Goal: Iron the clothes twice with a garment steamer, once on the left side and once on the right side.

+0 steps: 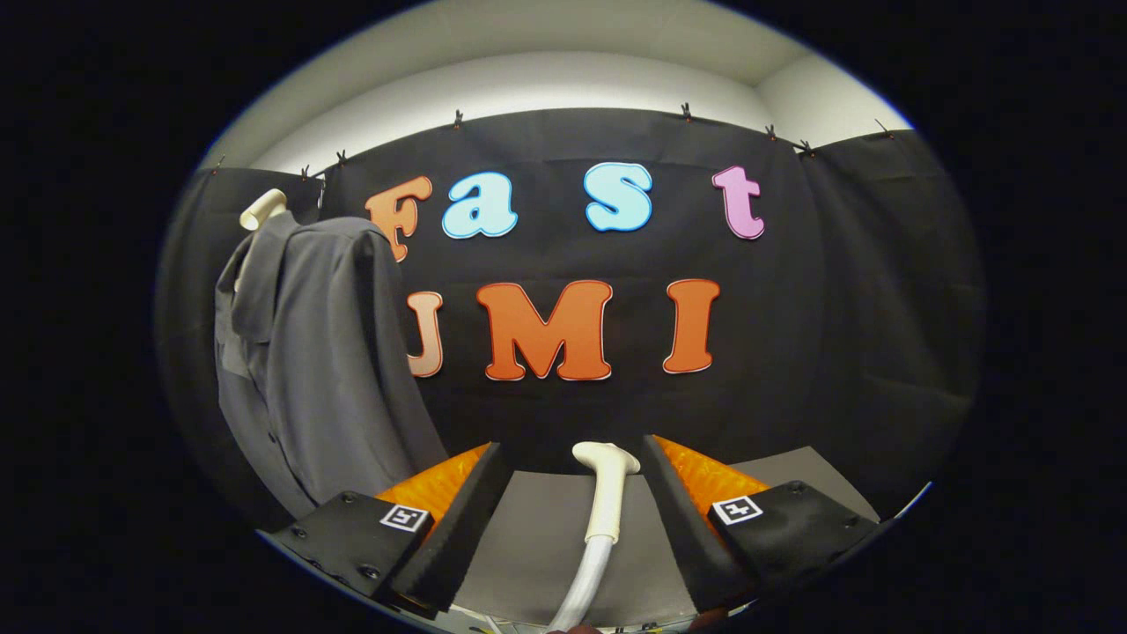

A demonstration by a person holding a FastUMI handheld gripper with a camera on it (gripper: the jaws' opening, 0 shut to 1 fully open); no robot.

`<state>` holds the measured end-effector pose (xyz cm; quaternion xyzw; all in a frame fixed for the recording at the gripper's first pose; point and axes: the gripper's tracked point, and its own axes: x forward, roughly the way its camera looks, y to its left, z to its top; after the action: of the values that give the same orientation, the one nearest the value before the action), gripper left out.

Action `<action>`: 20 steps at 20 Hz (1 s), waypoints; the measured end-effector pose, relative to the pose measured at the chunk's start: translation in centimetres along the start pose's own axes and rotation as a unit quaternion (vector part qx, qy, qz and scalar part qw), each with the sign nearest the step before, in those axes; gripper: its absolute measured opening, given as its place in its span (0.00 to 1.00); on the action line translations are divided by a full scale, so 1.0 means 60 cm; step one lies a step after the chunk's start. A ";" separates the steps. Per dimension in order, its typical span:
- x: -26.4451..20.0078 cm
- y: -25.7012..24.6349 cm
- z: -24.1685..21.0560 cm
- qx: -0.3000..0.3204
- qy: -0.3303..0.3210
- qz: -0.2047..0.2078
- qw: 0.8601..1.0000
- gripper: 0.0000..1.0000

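Observation:
A cream garment steamer head [605, 487] with its pale hose [581, 590] lies on the grey table [528, 546], between my two fingers and apart from both. My gripper [572, 467] is open, one finger on each side of the steamer handle with a gap. A grey button shirt [317, 370] hangs on a white hanger [262, 210] beyond the left finger, against the booth's black wall.
The black cloth wall [836, 352] closes off the far side of the table just beyond the steamer head. The table's grey top runs to the right behind the right finger [696, 519].

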<state>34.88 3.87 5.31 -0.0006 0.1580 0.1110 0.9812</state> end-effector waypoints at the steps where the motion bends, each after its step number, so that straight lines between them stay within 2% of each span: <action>1: 0.029 0.005 -0.008 0.003 0.016 0.016 1.000 1.00; 3: 0.074 0.004 -0.043 0.008 0.060 0.025 0.998 1.00; 6: 0.143 -0.028 -0.101 0.017 0.110 0.014 0.994 1.00; 11: 0.210 -0.053 -0.190 0.050 0.183 0.010 0.982 1.00; 16: 0.234 -0.088 -0.248 0.056 0.237 0.004 0.970 0.97; 20: 0.247 -0.104 -0.279 0.071 0.255 0.002 0.964 0.97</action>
<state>44.78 0.40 -15.41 0.0410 0.4104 0.0973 0.9058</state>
